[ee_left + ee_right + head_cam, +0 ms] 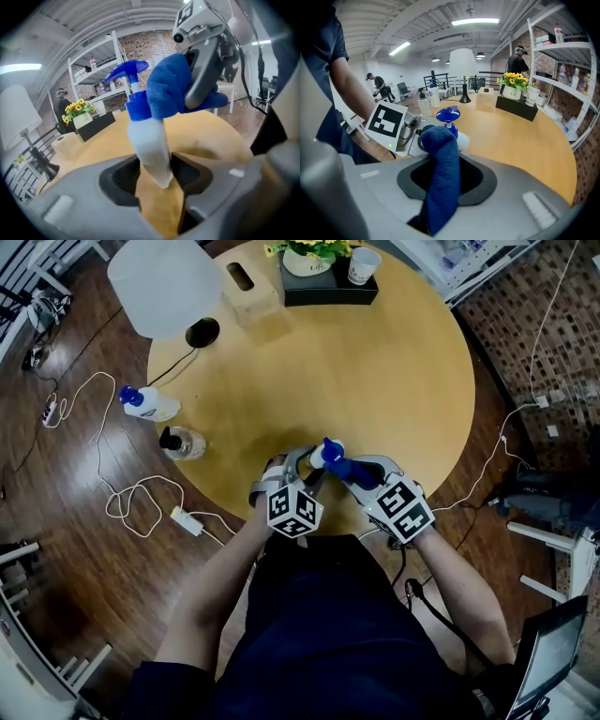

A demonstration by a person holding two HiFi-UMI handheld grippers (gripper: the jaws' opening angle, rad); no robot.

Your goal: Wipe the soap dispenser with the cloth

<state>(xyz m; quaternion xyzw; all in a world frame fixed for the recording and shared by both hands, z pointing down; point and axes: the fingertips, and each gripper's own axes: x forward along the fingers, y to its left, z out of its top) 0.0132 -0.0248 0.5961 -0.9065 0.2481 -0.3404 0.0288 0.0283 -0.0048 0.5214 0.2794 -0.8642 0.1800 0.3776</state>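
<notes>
Here, the blue cloth [439,140] met the soap dispenser [150,145] over the near edge of the bench [375,371].
The fingers of the left gripper [157,180] clenched the dispenser's white body, holding it tilted; those of the right gripper [445,176] grasped the cloth, which pressed against the blue pump collar from the right.

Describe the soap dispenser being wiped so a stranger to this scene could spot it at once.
On the round wooden table, look to the near edge where both grippers meet. The soap dispenser, white with a blue pump, is in the left gripper with the right gripper's blue cloth on it. The two bottles at the left edge sit unheld.
</notes>
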